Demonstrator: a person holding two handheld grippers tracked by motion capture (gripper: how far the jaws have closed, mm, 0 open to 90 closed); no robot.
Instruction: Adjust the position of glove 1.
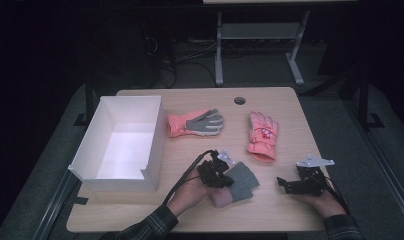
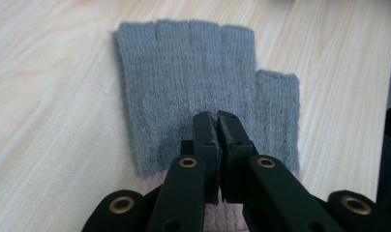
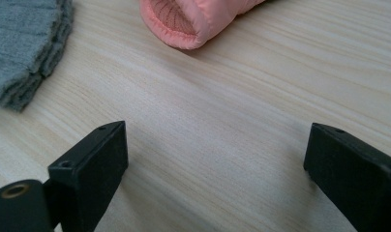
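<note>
A grey knit fingerless glove (image 1: 244, 181) (image 2: 184, 87) with a pink cuff lies flat near the table's front edge. My left gripper (image 1: 225, 176) (image 2: 217, 117) sits over its middle with the jaws shut together and the tips down at the knit. No fabric is bunched between them. My right gripper (image 1: 285, 184) (image 3: 215, 154) rests to the glove's right, low over bare wood, with its jaws wide open and nothing between them. The right gripper view has the grey glove's (image 3: 24, 48) edge at upper left.
A white open box (image 1: 151, 135) stands at the left of the table. One pink glove with a grey palm (image 1: 195, 123) lies behind the left gripper, and another pink padded glove (image 1: 262, 135) (image 3: 184, 19) lies at centre right. A cable hole (image 1: 239, 100) is near the far edge.
</note>
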